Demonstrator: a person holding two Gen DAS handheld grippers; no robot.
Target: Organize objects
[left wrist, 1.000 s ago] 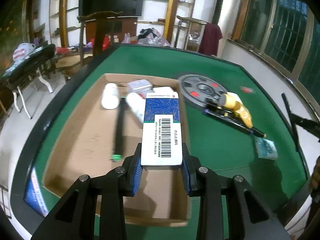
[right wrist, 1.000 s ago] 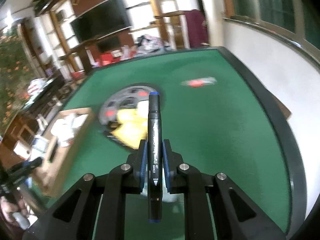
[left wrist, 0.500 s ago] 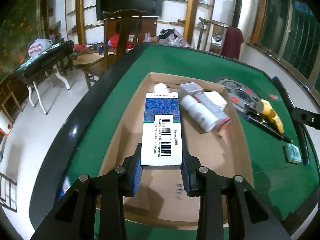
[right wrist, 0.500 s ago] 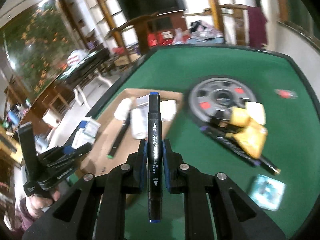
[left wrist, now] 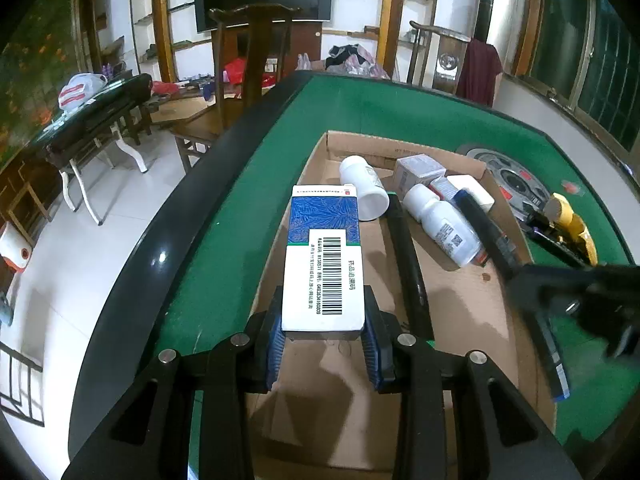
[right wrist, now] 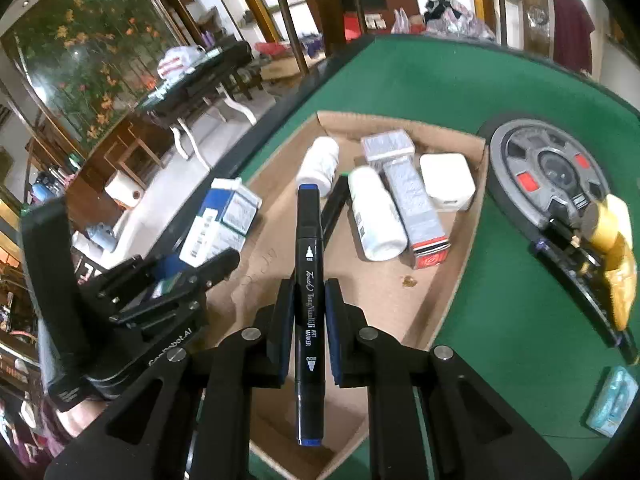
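Both grippers carry their loads over the cardboard tray [right wrist: 460, 280] on the green table [right wrist: 500, 92].

The tray, at twelve o'clock from both cameras, already holds two white bottles, small boxes and a long black pen at its far end, with bare floor nearer. The left gripper [left wrist: 323, 346] pinches a blue-and-white medicine box [left wrist: 323, 264] by its near end, hanging above the tray's nine o'clock side. The right gripper [right wrist: 307, 328] is pressed tight on a black art marker [right wrist: 308, 300], lengthwise between the pads, above the tray's near floor. To do this well, I judge each should lower to bare cardboard, level, clear of the bottles, one at a time since the grippers are close, and let go only once the load rests.
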